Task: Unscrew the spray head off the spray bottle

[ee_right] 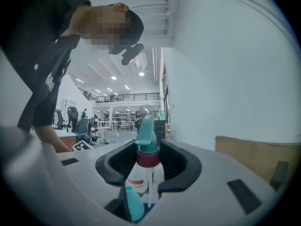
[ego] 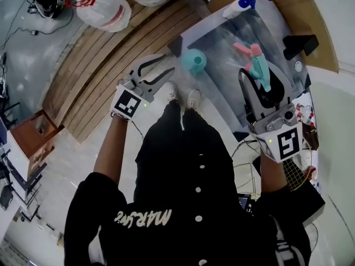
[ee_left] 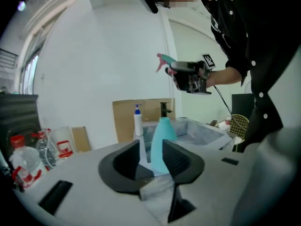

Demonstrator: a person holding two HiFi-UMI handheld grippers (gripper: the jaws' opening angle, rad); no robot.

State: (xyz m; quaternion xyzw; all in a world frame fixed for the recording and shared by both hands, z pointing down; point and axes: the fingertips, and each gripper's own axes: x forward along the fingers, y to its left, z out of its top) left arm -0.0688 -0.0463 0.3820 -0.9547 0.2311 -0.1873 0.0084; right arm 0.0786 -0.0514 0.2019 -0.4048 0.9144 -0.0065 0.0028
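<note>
Left gripper (ego: 168,64): jaws stood partly apart, empty, off the table. Teal spray bottle (ego: 194,61): stood headless on grey table (ego: 222,90). Right gripper (ego: 258,75): clamped spray head (ego: 256,60), apart from bottle. Unscrewing judged complete; only set-down remained.

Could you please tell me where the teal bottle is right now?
In the head view, the teal bottle stands near the left edge of the grey table, just right of the left claw but apart from it, and left of the spray head.
</note>
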